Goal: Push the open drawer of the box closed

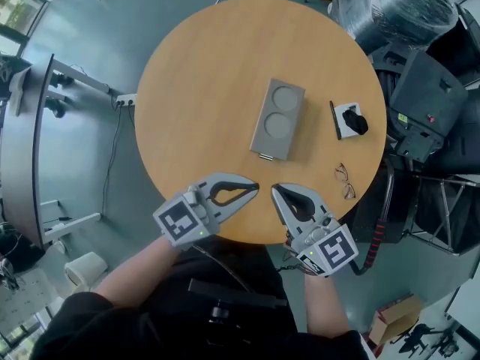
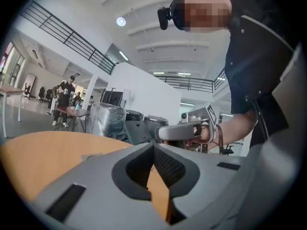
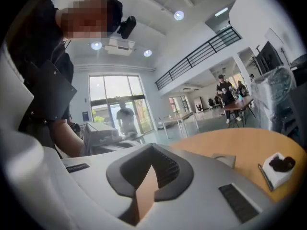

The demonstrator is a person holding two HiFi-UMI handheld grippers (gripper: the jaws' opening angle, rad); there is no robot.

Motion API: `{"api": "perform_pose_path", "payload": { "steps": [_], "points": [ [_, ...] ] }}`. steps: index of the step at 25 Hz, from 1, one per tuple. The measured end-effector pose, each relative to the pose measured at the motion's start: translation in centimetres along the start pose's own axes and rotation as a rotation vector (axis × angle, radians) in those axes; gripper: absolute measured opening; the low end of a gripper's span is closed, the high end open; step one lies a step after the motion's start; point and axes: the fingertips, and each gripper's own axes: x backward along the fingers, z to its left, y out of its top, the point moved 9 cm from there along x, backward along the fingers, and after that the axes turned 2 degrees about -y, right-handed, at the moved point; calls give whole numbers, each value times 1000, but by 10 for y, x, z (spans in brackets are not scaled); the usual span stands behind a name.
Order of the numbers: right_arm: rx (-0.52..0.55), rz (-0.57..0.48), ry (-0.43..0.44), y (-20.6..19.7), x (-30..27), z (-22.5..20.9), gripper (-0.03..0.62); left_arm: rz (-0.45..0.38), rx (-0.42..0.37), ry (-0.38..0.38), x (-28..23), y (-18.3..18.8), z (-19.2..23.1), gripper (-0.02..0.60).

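A grey box (image 1: 277, 118) with two round recesses in its top lies at the middle of the round wooden table (image 1: 195, 88). At its near end a thin strip, the drawer front (image 1: 265, 156), sticks out slightly. My left gripper (image 1: 255, 189) hovers over the table's near edge, shut and empty, pointing right. My right gripper (image 1: 274, 190) is beside it, also shut and empty, its tip a short way in front of the drawer end. In the right gripper view the box (image 3: 223, 160) shows low beyond the closed right gripper (image 3: 153, 148). The left gripper (image 2: 153, 146) looks across at the right gripper (image 2: 187, 131).
A white pad with a black object (image 1: 351, 120) and a thin dark strip (image 1: 333, 118) lie to the right of the box. Eyeglasses (image 1: 345, 181) rest near the right rim. Black chairs and wrapped gear (image 1: 420, 66) crowd the table's right side.
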Motion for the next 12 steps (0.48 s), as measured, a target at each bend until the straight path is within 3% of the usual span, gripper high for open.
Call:
{"api": "perform_pose_path", "payload": {
  "steps": [6,12],
  "points": [
    [103,-45,44,69,48,57,18,-38,-5,-6,18,76,-60,20],
    [131,-89,78,104,85,96,17,-30,-31,-17,31,113,-106,20]
  ]
}}
